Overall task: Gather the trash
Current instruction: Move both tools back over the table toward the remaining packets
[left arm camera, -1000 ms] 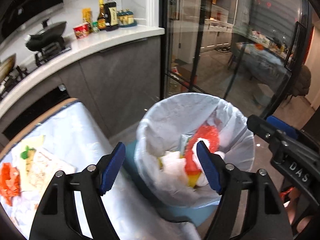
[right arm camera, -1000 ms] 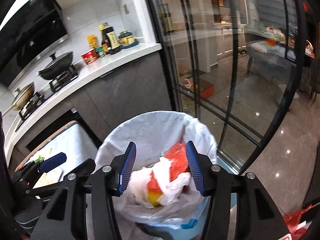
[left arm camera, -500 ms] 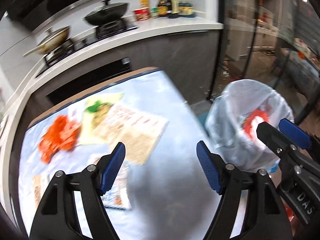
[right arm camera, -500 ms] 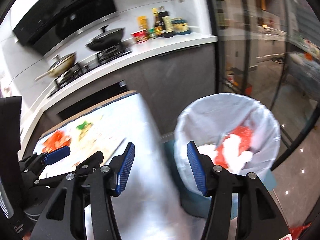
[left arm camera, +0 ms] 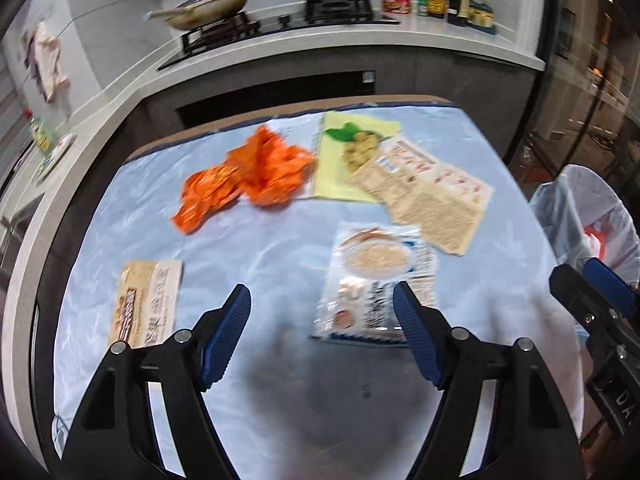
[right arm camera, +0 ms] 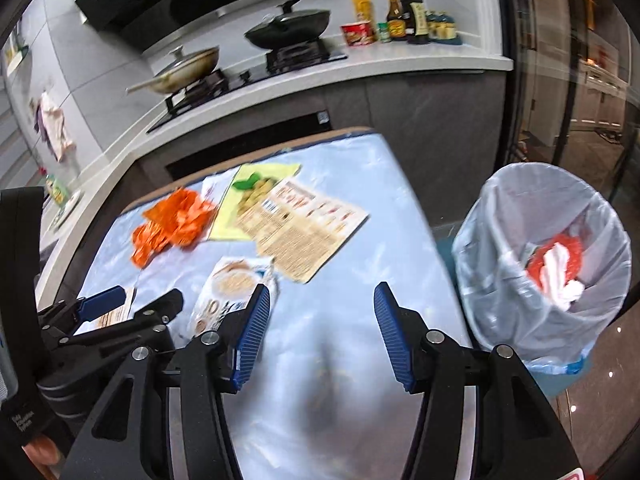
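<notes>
Trash sits partly in the lined bin (right arm camera: 544,264); roughly five wrappers, maybe more, remain on the desk (left arm camera: 280,248). Left claw (left arm camera: 320,336) and right claw (right arm camera: 320,336) gape, empty.

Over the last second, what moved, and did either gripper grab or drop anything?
Both grippers swung from over the trash bin back above the table. The left gripper and right gripper are open and empty; nothing was grabbed or dropped. Wrappers on the table and the bin's contents lie unchanged.

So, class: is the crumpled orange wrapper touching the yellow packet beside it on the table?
Touching. In the left wrist view, the orange wrapper has its right edge lying against the yellow packet's left edge, with no blue cloth between them.
</notes>
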`<state>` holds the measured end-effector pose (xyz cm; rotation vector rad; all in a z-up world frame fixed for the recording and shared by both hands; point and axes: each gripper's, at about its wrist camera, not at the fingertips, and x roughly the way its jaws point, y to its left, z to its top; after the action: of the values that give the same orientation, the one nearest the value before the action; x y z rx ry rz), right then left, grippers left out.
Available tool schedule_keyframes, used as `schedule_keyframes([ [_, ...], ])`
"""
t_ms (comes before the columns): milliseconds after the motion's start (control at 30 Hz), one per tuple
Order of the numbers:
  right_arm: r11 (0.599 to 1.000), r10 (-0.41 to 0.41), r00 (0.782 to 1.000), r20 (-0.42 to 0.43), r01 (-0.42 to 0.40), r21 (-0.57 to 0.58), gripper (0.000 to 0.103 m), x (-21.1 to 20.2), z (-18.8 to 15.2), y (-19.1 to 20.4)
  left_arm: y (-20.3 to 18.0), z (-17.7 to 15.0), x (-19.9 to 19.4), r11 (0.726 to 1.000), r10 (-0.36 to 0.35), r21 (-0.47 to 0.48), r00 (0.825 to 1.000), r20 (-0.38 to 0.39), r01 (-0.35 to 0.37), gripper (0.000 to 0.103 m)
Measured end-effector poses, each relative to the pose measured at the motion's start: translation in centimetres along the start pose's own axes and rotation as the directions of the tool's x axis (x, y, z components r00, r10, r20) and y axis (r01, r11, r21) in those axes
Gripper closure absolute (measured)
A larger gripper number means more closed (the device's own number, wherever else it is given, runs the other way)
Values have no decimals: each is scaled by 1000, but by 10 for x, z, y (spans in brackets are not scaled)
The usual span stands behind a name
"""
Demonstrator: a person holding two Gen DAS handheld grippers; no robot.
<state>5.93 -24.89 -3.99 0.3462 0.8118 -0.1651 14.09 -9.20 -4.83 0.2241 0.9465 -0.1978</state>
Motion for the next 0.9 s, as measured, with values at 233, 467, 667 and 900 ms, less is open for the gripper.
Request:
schedule_keyframes([
  [233,998,29,998,-53,-32,-48,50,20,-15,33,54,-18,9,995,40,-88,998,-44,-44,33],
  [467,996,30,995,-97,-38,-77,50,48,-24,58,92,-33,20,985,74,-147,994,-83,-86,28],
  [667,996,17,993,-120,-28,-86,50,69,-22,66,113,-41,25,978,82,-183,992,-99,-99,27],
  [900,994,-2,990,-143,-13,-110,50,88,-23,75,139,-47,30,967,103,-222,989,-109,-125,22],
])
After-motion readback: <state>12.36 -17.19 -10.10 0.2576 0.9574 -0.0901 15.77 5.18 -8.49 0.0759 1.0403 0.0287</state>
